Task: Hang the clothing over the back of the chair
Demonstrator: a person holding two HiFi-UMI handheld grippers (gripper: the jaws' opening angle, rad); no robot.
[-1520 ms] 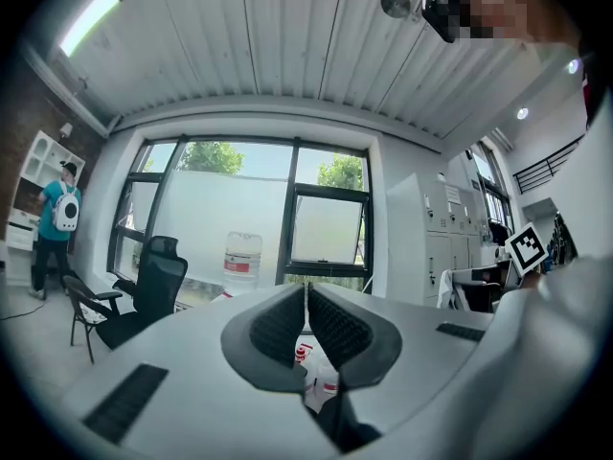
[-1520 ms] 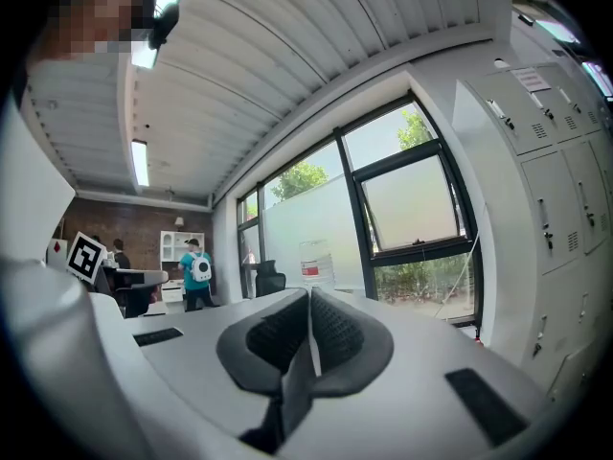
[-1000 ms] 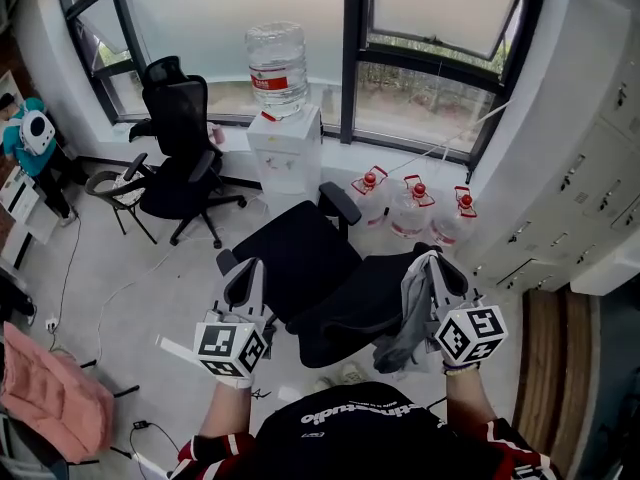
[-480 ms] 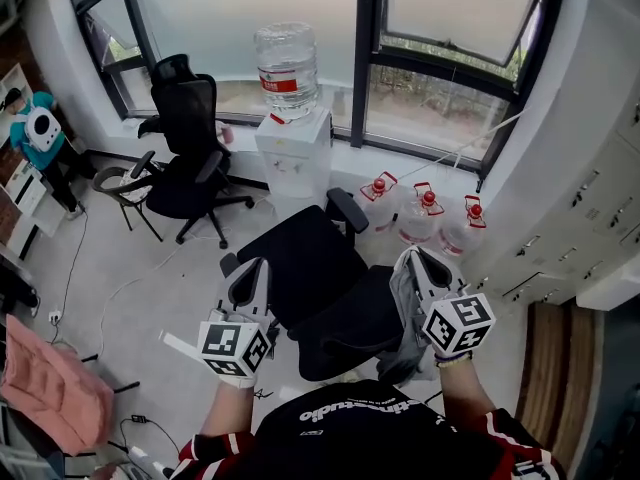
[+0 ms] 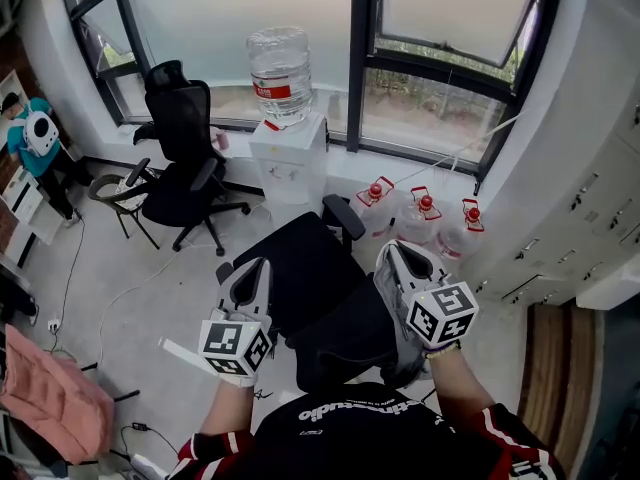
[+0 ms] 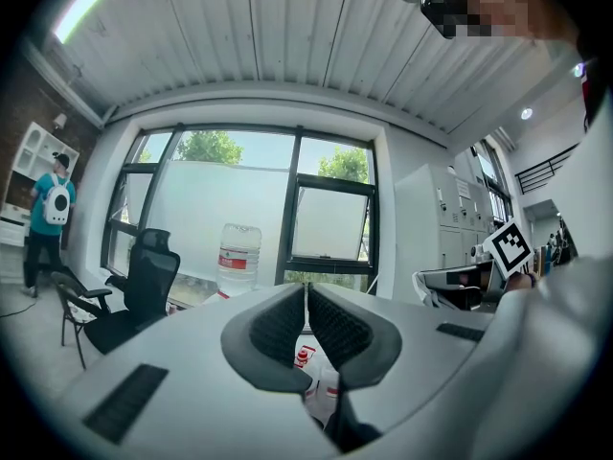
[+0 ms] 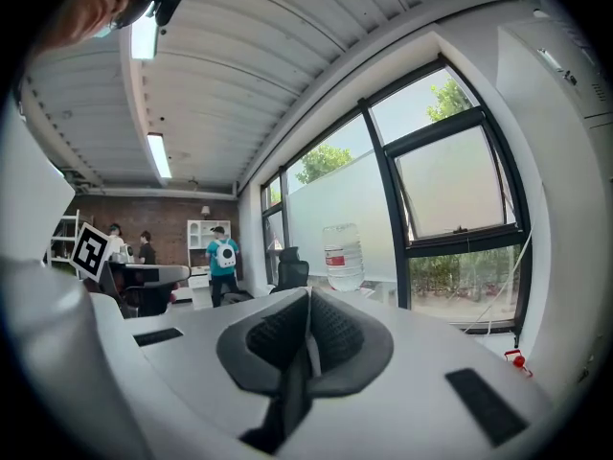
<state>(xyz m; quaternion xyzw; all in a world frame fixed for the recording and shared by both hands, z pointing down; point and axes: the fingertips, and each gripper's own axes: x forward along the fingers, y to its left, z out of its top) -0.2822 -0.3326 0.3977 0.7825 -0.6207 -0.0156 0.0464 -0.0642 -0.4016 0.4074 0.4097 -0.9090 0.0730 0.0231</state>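
Slippage is the main risk: the right hand-held gripper (image 5: pixel 402 260) has its jaws pressed together on only a thin fold of the limp grey clothing (image 5: pixel 396 303), which hangs at 5 o'clock beside the curved back of the black mesh office chair (image 5: pixel 335 333), not yet draped over it. If the fabric snags on the back's edge or the armrest, I judge it could pull free and drop to the floor. The chair probably rolls on castors, so a nudge could also push it away. The left hand-held gripper (image 5: pixel 248 273), at 7 o'clock, has its jaws nearly together with nothing visible between them, so it gives no second hold.

At 12 o'clock a large clear plastic water bottle (image 5: pixel 280 66) stands upside down on a white dispenser (image 5: pixel 288 163); its water level is hard to read. Three clear red-capped jugs (image 5: pixel 425 216) stand on the floor at 1 o'clock, contents unclear.
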